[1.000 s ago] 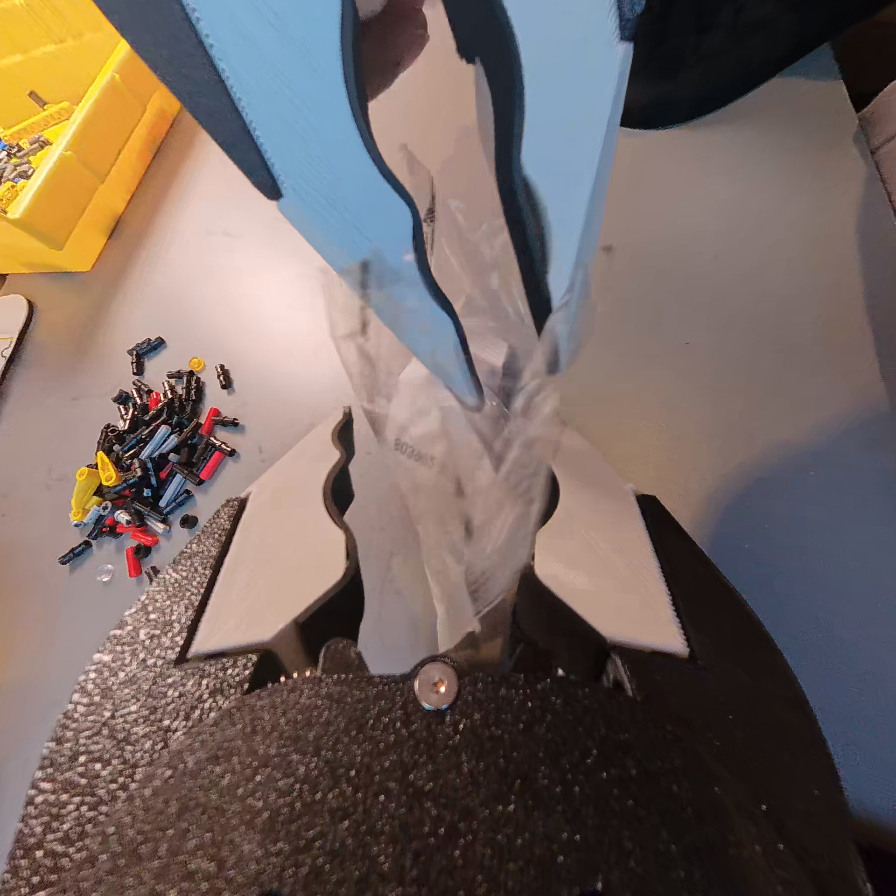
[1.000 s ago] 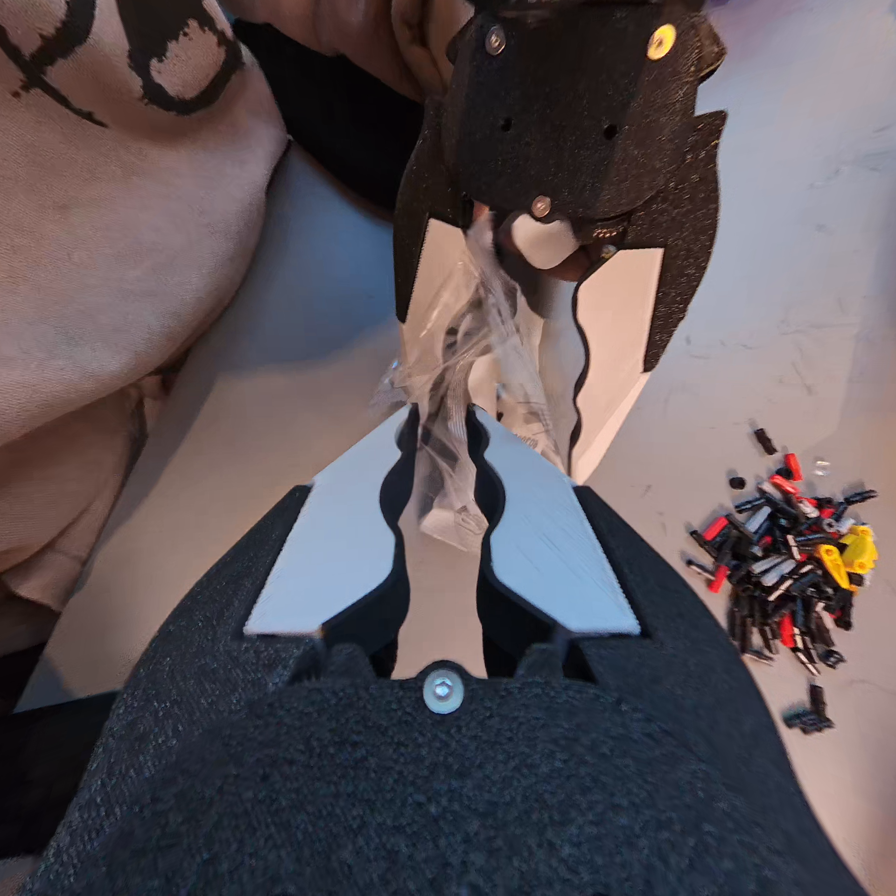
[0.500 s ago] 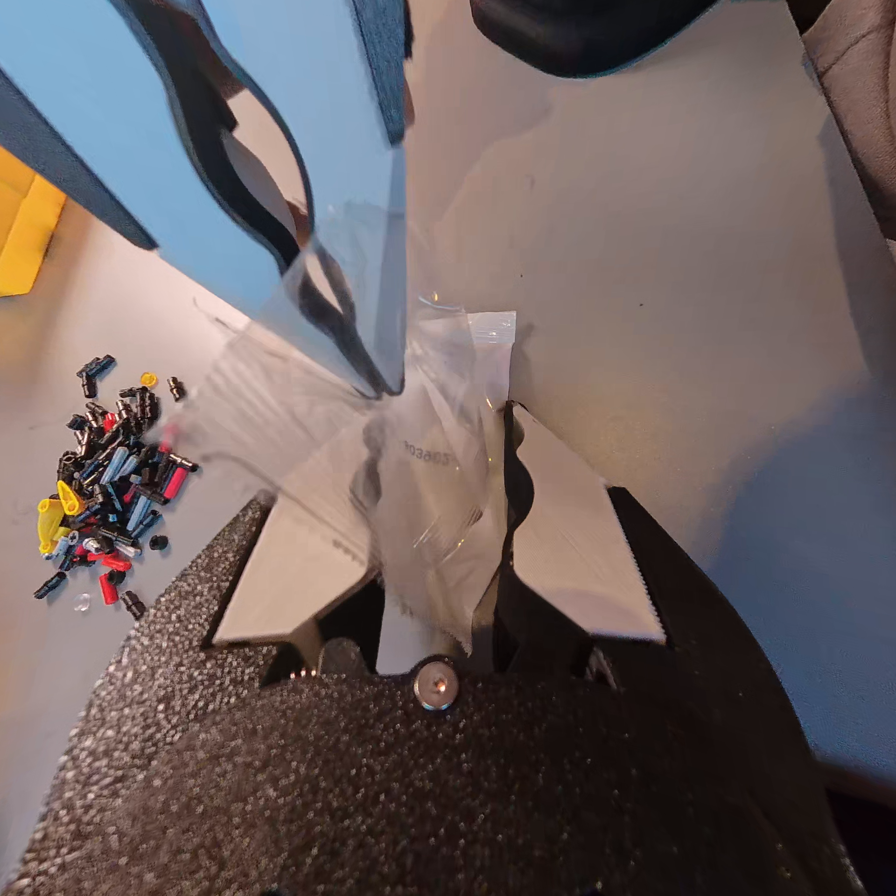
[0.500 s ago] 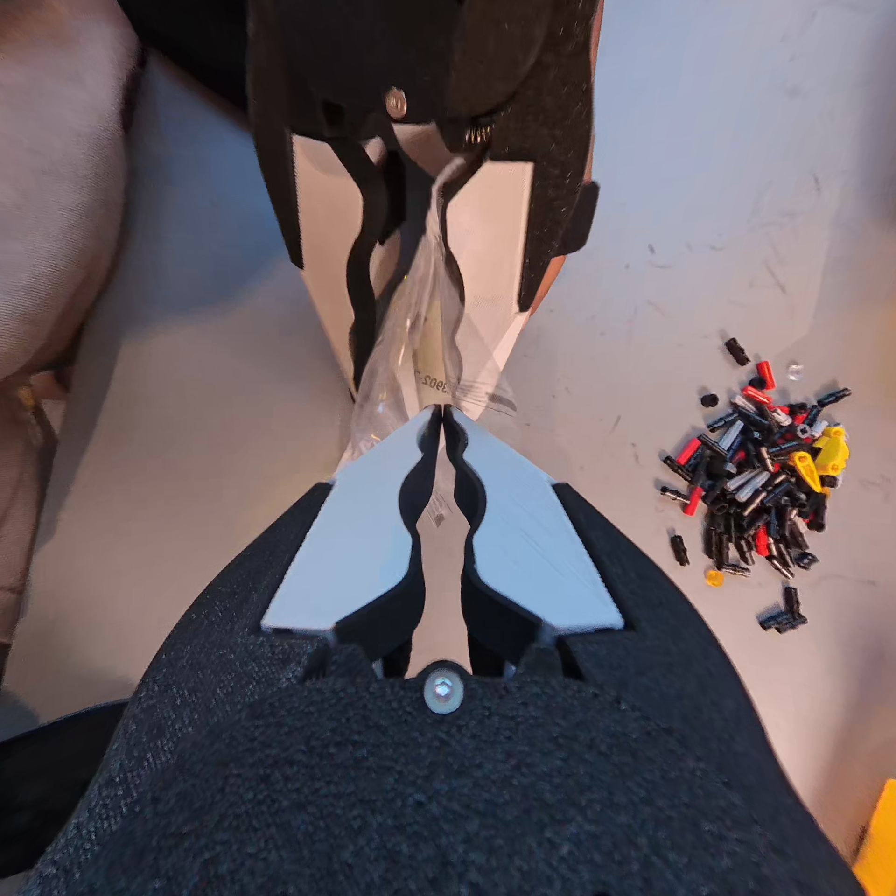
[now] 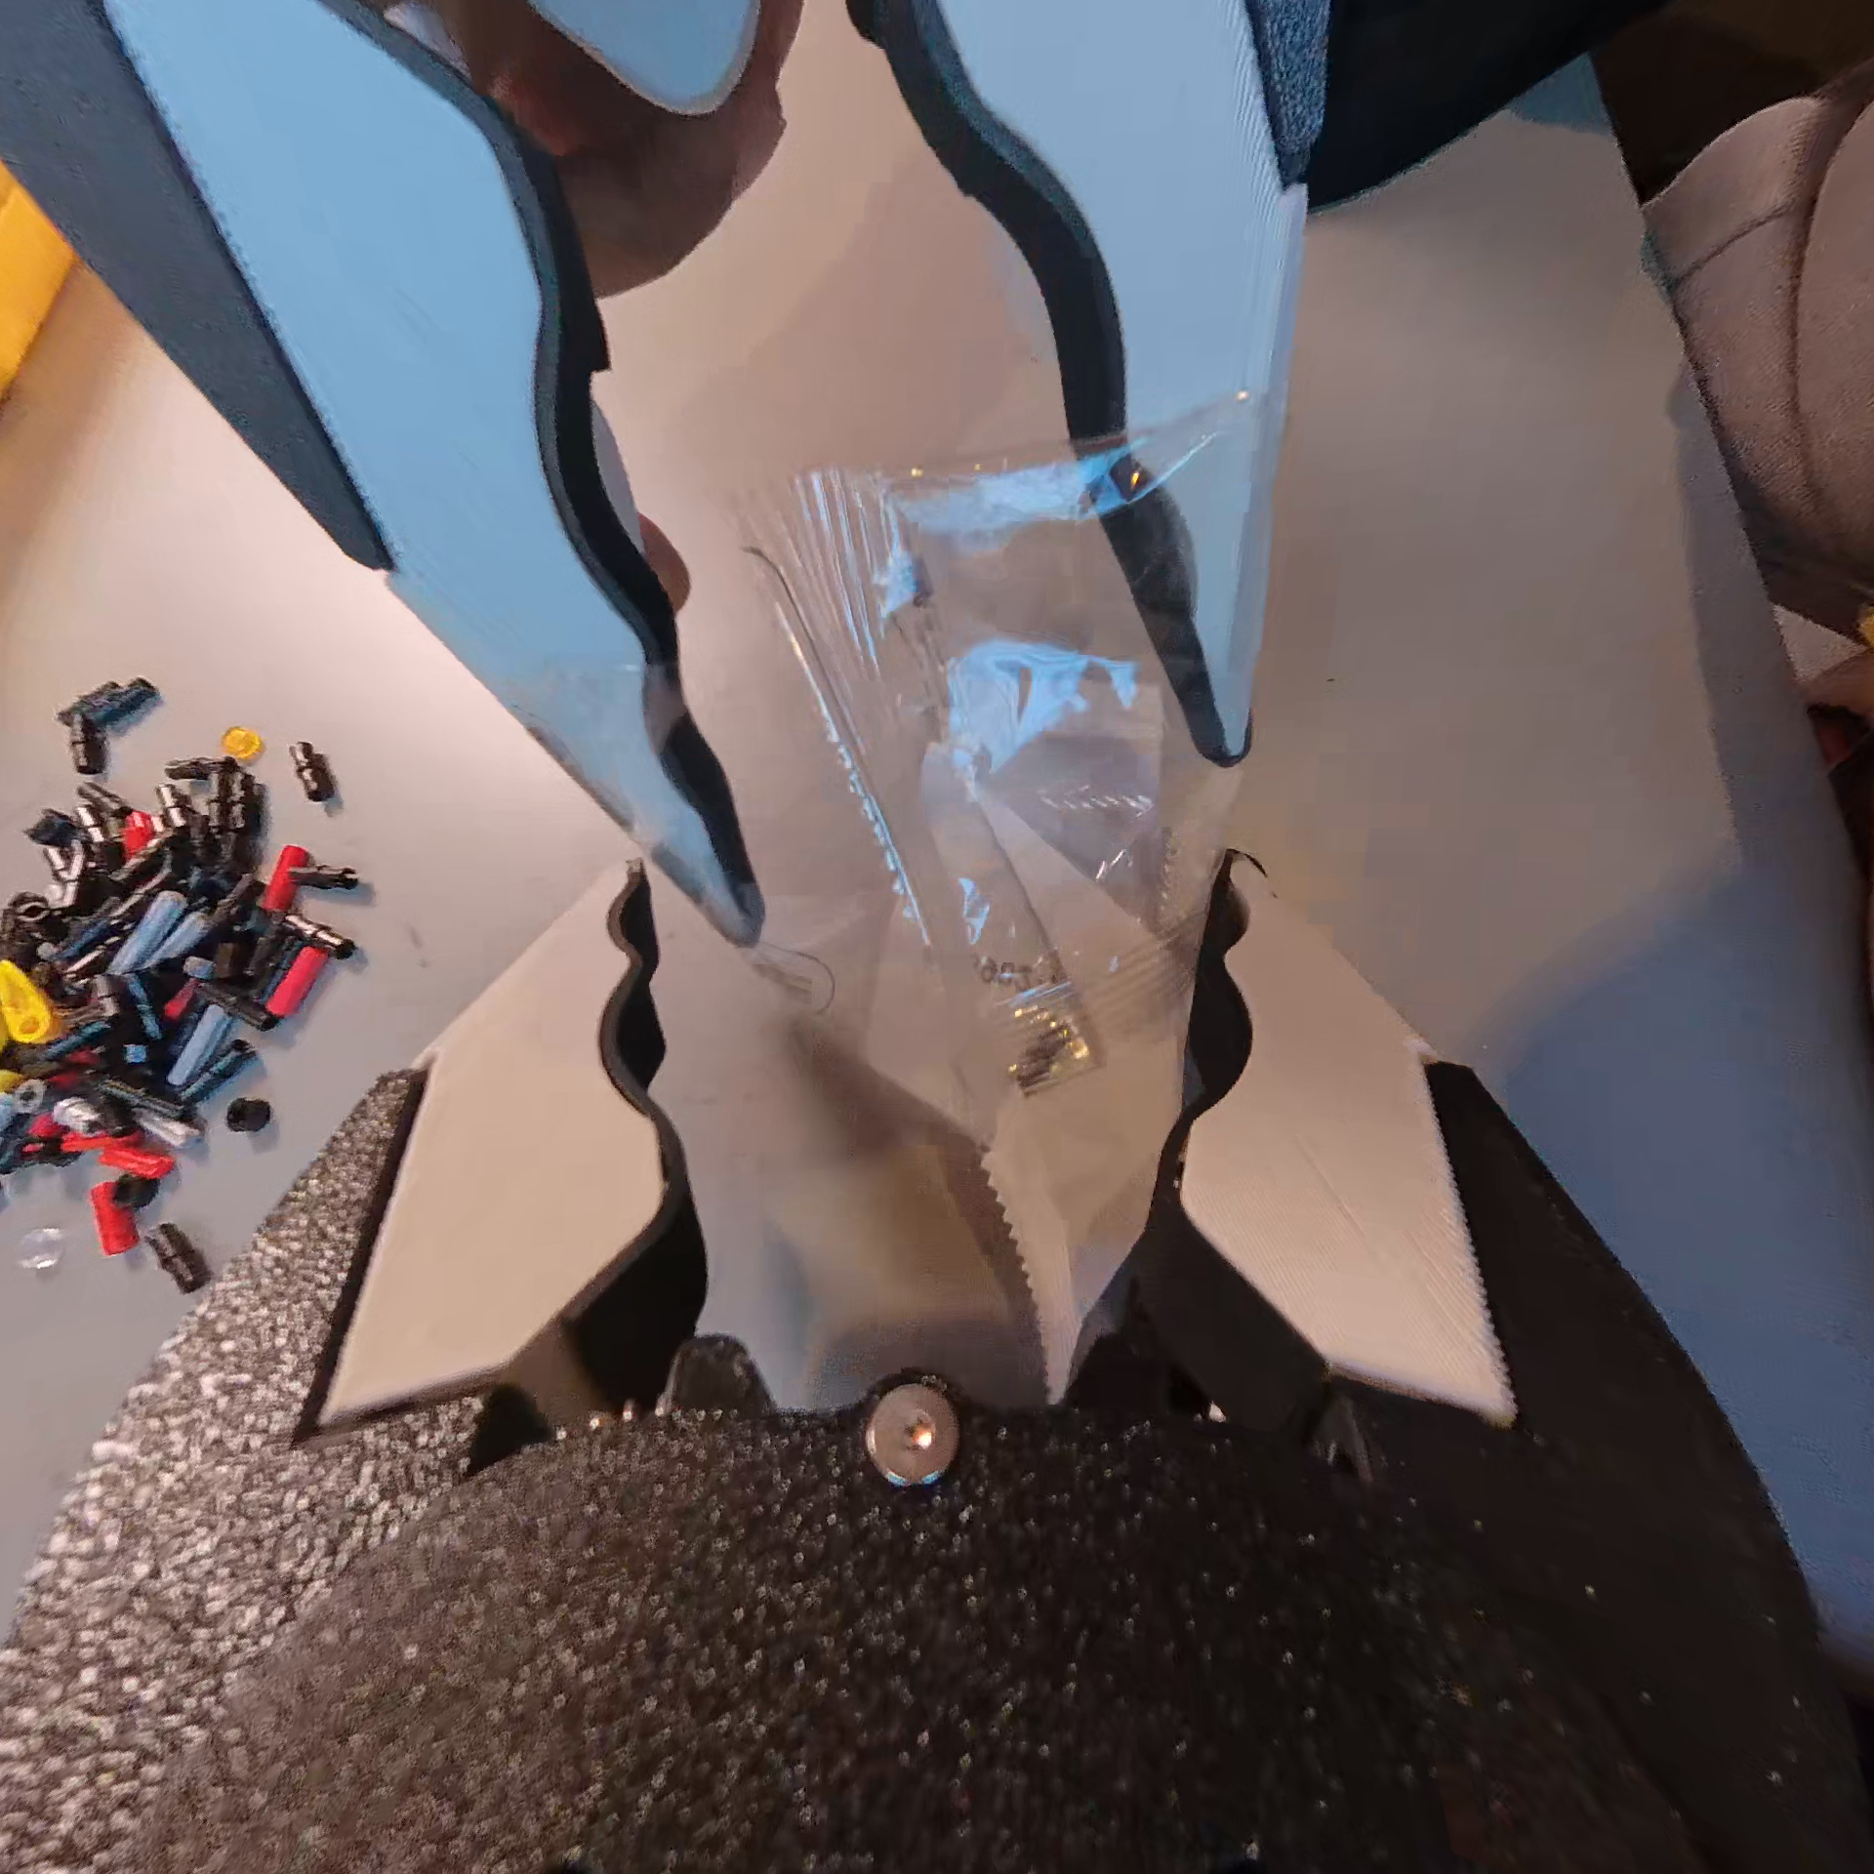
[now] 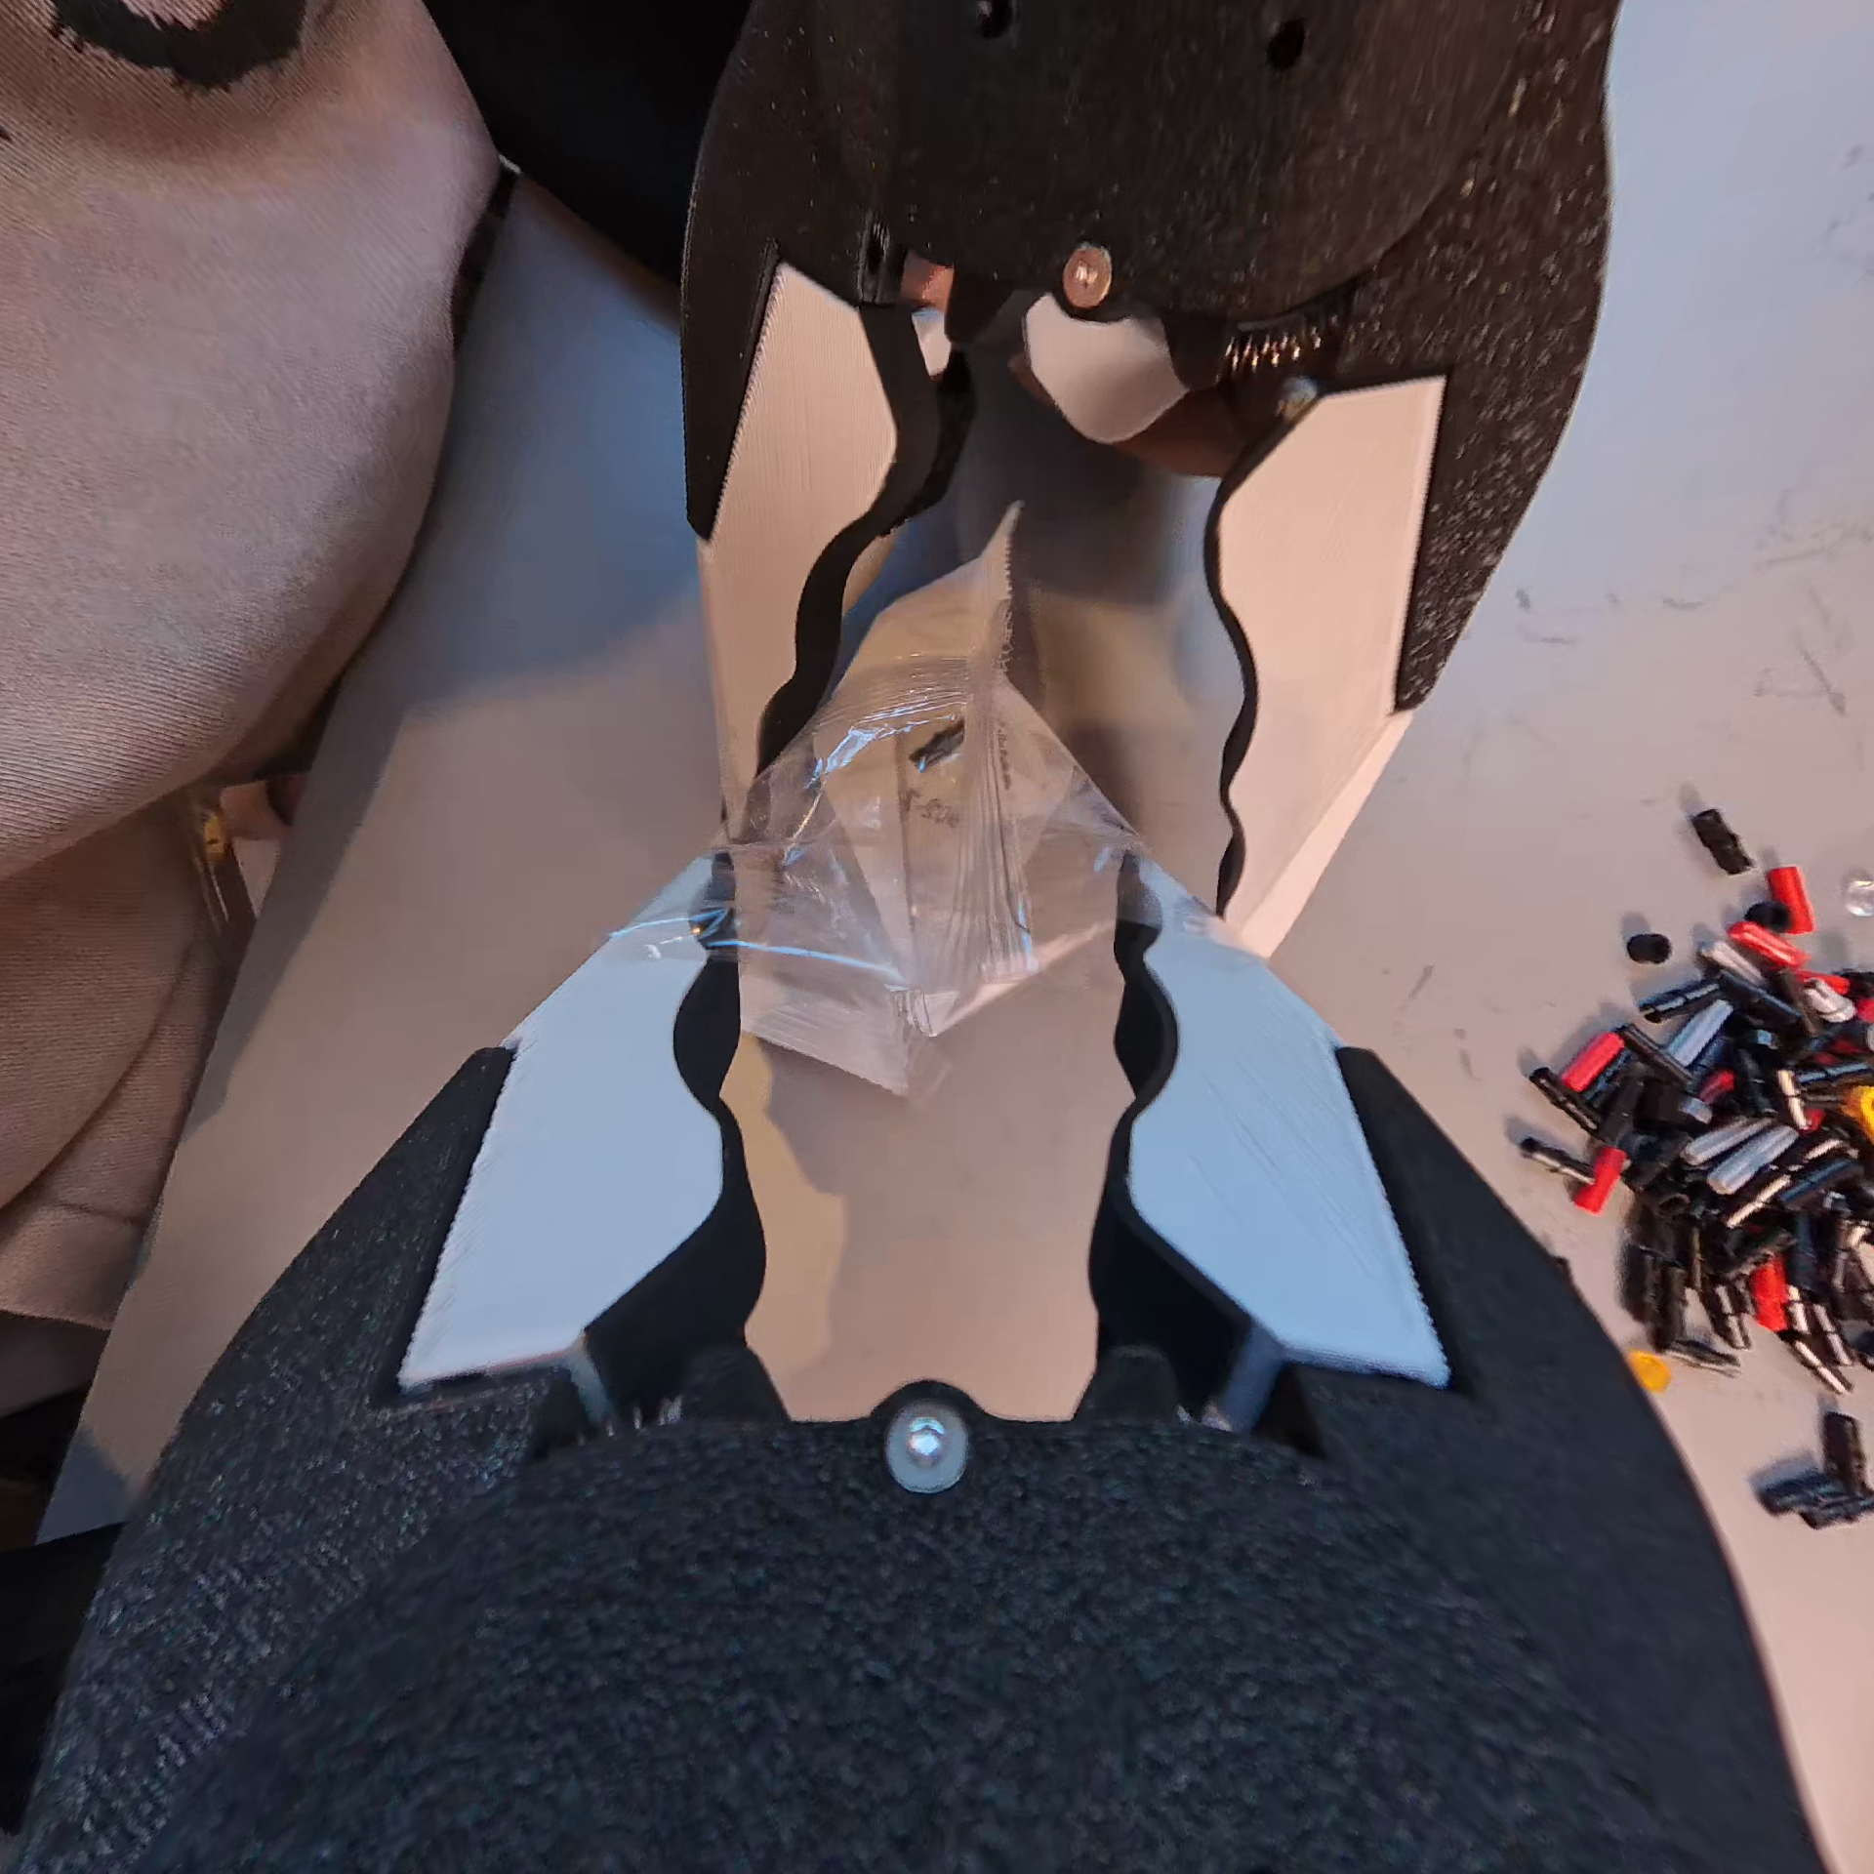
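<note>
Tongs of the left hand gape wide in its own view, a clear plastic bag loose between them over the worktop, small parts lying off left. Right view: its tongs also gape, tips brushing the film; a firm grip, I'd say, needs 1 pair closing first.

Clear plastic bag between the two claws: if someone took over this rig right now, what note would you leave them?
The left gripper is open, jaws wide, with the clear bag between its fingers.
The right gripper is open too, facing the left one, with bag film draped over its fingertips.
Neither gripper clamps the bag, which looks empty as far as I can tell.
The pile of small parts, black, red, grey and yellow, lies loose on the table beside the grippers.
</note>
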The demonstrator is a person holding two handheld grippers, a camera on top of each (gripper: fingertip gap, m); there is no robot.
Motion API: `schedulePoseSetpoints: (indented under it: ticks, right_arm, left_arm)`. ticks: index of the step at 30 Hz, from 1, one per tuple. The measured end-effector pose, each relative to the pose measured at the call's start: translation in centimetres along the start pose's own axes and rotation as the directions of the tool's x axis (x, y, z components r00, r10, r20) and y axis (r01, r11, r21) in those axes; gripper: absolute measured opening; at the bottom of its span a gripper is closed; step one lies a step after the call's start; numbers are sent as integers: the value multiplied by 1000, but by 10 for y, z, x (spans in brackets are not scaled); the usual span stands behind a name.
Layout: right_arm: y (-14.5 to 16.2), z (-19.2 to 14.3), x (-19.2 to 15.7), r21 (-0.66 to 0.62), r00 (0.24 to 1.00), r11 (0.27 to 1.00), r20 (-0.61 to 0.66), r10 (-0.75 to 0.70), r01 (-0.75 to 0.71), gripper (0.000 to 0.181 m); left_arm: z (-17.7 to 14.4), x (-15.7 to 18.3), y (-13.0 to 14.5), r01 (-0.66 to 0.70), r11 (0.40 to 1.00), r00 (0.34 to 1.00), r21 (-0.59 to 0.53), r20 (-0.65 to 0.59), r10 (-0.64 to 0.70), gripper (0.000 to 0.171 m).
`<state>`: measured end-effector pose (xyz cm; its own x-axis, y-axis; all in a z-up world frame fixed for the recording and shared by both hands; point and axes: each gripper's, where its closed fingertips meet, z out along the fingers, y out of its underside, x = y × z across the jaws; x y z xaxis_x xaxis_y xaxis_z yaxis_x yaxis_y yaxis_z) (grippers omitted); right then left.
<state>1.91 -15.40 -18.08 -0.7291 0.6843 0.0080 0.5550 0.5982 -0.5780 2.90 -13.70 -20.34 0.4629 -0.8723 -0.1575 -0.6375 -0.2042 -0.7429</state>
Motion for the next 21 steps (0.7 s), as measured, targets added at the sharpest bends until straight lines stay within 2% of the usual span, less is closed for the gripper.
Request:
schedulePoseSetpoints:
  ticks: [5, 8, 10, 14, 17, 21]
  right_arm:
    - [-17, -4, -1, 83, 994, 991, -43, -100, 103, 76]
    - [-30, -7, -7, 162, 985, 972, -59, -163, 171, 76]
    - [-37, -12, -11, 192, 972, 953, -77, -223, 234, 76]
    - [-50, -26, -27, 248, 930, 896, -93, -356, 368, 75]
    - [-59, -40, -41, 283, 898, 855, -77, -432, 435, 74]
    - [-69, -52, -58, 350, 873, 810, -43, -487, 469, 73]
  left_arm:
    - [-7, 14, -13, 101, 992, 983, 76, -162, -88, 109]
    - [-19, 24, -21, 184, 974, 939, 132, -318, -134, 110]
    - [-27, 34, -26, 221, 963, 891, 152, -432, -137, 115]
    - [-50, 61, -40, 301, 936, 732, 182, -673, -105, 125]
    - [-58, 72, -54, 343, 917, 640, 204, -765, -70, 125]
    - [-56, 86, -68, 328, 917, 589, 227, -808, -11, 125]
